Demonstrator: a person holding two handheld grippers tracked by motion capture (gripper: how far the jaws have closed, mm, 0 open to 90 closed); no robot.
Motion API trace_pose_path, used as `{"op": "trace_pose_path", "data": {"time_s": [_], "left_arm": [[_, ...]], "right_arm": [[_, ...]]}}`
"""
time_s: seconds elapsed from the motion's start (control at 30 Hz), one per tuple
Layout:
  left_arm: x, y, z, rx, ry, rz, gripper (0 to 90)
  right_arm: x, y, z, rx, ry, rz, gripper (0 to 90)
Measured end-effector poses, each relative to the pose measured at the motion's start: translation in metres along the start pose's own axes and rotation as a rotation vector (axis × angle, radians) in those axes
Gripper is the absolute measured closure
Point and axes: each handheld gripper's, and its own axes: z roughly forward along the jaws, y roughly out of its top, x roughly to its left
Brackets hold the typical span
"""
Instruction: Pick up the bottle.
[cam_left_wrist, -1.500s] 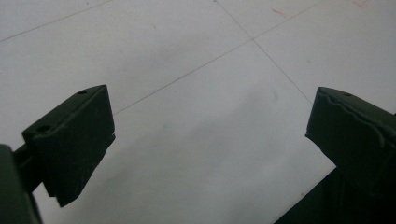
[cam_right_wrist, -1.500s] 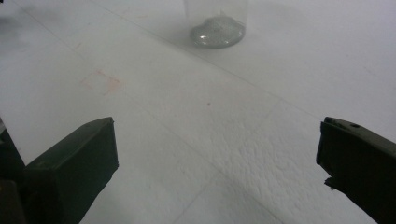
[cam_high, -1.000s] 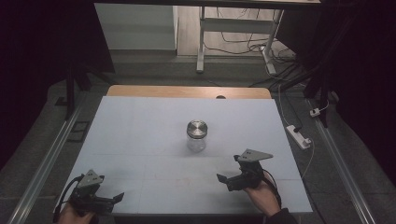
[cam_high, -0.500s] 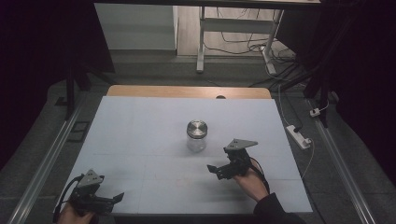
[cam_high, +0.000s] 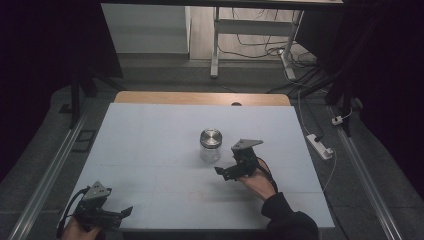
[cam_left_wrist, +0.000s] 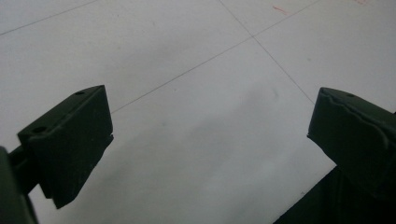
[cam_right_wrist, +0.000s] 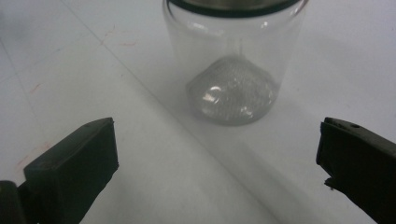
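A clear glass jar (cam_high: 210, 145) with a metal lid stands upright near the middle of the white table (cam_high: 150, 150). In the right gripper view the jar (cam_right_wrist: 233, 60) fills the upper centre, a short way beyond the jaws. My right gripper (cam_high: 223, 171) hovers just right of and nearer than the jar, open, nothing between its jaws (cam_right_wrist: 219, 158). At the near left corner, low over bare table, my left gripper (cam_high: 125, 212) stands open and holds nothing (cam_left_wrist: 210, 140).
A wooden strip (cam_high: 200, 98) borders the table's far edge. Metal rails (cam_high: 47, 170) run along both sides. A white power strip (cam_high: 320, 146) and cables lie on the floor at the right. A metal stand (cam_high: 215, 45) rises behind the table.
My right gripper has moved forward and left from the near right area to just beside the jar. The left gripper has stayed put.
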Motion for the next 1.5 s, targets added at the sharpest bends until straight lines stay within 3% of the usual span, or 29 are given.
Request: {"op": "trace_pose_path", "data": {"time_s": [0.2,0.63,0.83,0.97,1.13,1.2,1.5], "left_arm": [[0.000,0.000,0.000,0.003,-0.001,0.002,0.7],[0.000,0.000,0.000,0.006,-0.006,0.004,0.7],[0.000,0.000,0.000,0.005,-0.008,0.003,0.6],[0.000,0.000,0.000,0.007,-0.009,0.005,0.6],[0.000,0.000,0.001,0.009,-0.008,0.006,0.6],[0.000,0.000,0.001,0.010,-0.009,0.008,0.6],[0.000,0.001,0.001,0.013,-0.010,0.011,0.6]], "right_arm": [[-0.004,0.008,0.012,-0.016,-0.022,-0.007,0.0],[-0.010,0.022,0.041,-0.033,-0.008,-0.015,0.0],[-0.007,0.028,0.054,-0.033,-0.027,-0.071,0.0],[-0.008,0.028,0.061,-0.029,-0.034,-0.069,0.1],[-0.008,0.030,0.061,-0.072,-0.036,-0.081,13.5],[-0.006,0.031,0.060,-0.074,-0.045,-0.103,14.4],[-0.005,0.031,0.059,-0.077,-0.051,-0.105,15.0]]}}
